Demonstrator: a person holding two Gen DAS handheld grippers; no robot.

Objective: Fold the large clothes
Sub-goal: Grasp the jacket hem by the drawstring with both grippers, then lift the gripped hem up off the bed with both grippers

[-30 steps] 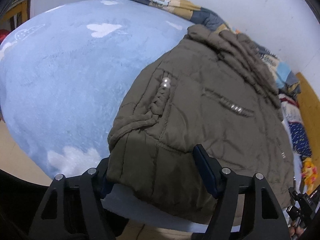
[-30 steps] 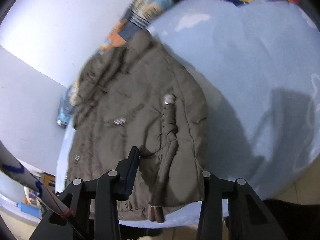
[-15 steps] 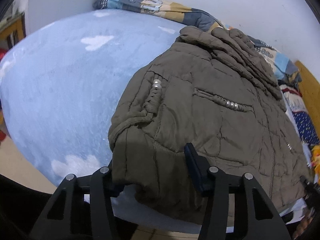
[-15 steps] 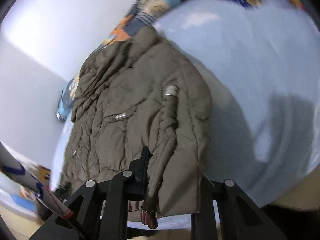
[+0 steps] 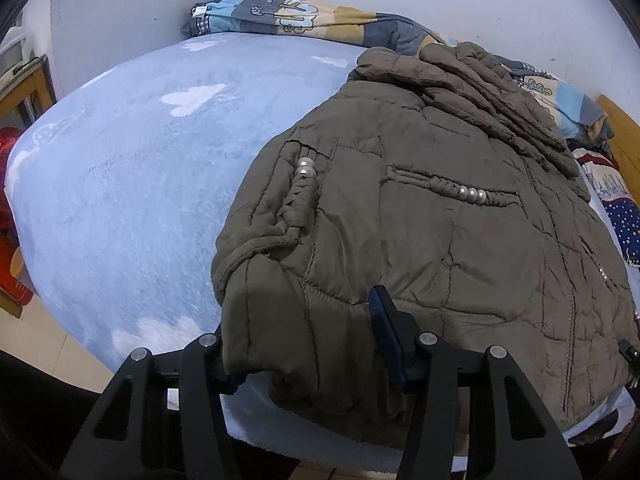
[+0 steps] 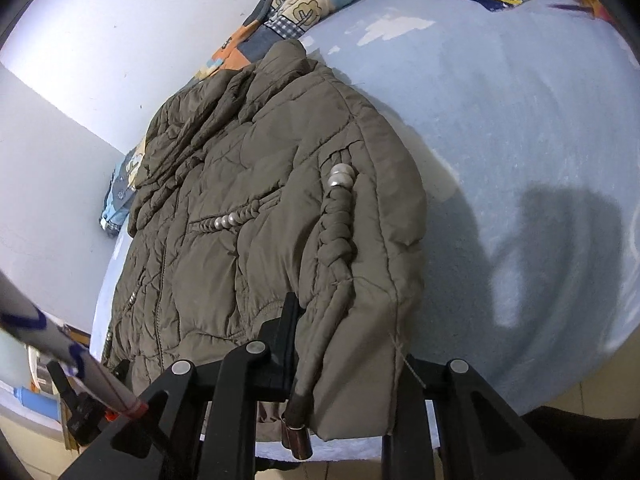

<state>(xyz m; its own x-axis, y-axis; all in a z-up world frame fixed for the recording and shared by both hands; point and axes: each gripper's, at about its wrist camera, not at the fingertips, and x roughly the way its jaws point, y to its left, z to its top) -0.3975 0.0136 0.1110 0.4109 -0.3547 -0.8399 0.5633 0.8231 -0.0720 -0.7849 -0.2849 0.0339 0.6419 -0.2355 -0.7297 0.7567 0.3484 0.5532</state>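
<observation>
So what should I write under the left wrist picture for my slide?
Left gripper straddling the hem of a puffy brown jacket lying on a light blue cloud-print blanket.

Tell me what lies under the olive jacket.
The olive jacket rests on a light blue cloud-print blanket. Its collar end reaches the patchwork quilt. Anything beneath the jacket's middle is covered.

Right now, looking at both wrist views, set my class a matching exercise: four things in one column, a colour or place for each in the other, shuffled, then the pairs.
Things:
1. jacket
2. blanket
3. pearls
4. quilt

Descriptions:
A. light blue with white clouds
B. patchwork, bunched along the wall
C. olive-brown, lying on the bed
D. white, in a row on a braided pocket trim

Pairs: 1-C, 2-A, 3-D, 4-B
</observation>
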